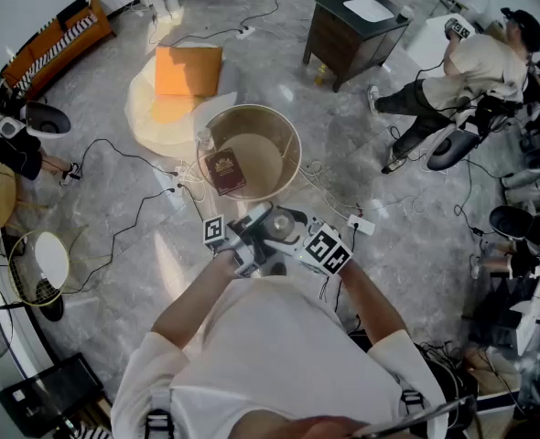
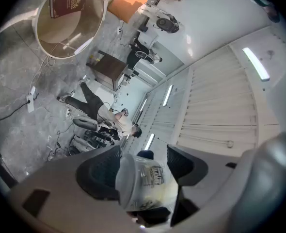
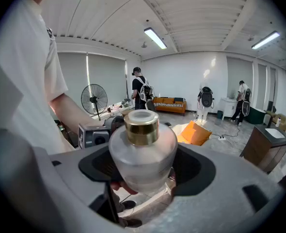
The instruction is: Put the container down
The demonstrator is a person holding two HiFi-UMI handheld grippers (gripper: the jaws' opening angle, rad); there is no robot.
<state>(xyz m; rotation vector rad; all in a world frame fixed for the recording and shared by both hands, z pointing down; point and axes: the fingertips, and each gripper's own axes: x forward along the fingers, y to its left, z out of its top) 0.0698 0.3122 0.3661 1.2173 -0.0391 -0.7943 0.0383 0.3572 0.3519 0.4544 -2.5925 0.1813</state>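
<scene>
Grippers sit closest, right up by the person's white shirt (image 1: 270, 355), and they meet around one thing. The right gripper (image 3: 144, 161) has its fingers (image 3: 97, 168) squeezing the fat belly of the container (image 3: 143, 152). It is a cloudy glass bottle with a gold neck, and it stands straight up. The left gripper (image 2: 144, 160) has its fingers (image 2: 97, 176) spread very wide. A cloudy container with dark print fills the gap, and both pads look to touch its sides. I think it is the same bottle, held from two sides, because the head view shows both grippers at one round glassy thing.

So the container is up in the air, close to the chest, and it rests on nothing. The putting down has not happened yet. All of the job is left: bring it low, set it on something, then let the fingers go.

A bit further out and lower is a big round tub (image 1: 297, 149) with a dark red booklet (image 1: 225, 171) inside. It looks like the nearest place, but I cannot tell if the bottle should go there. Past it is an orange cushion (image 1: 189, 69) above the grey floor (image 1: 407, 236), and far off stands a dark cabinet (image 1: 348, 35).
</scene>
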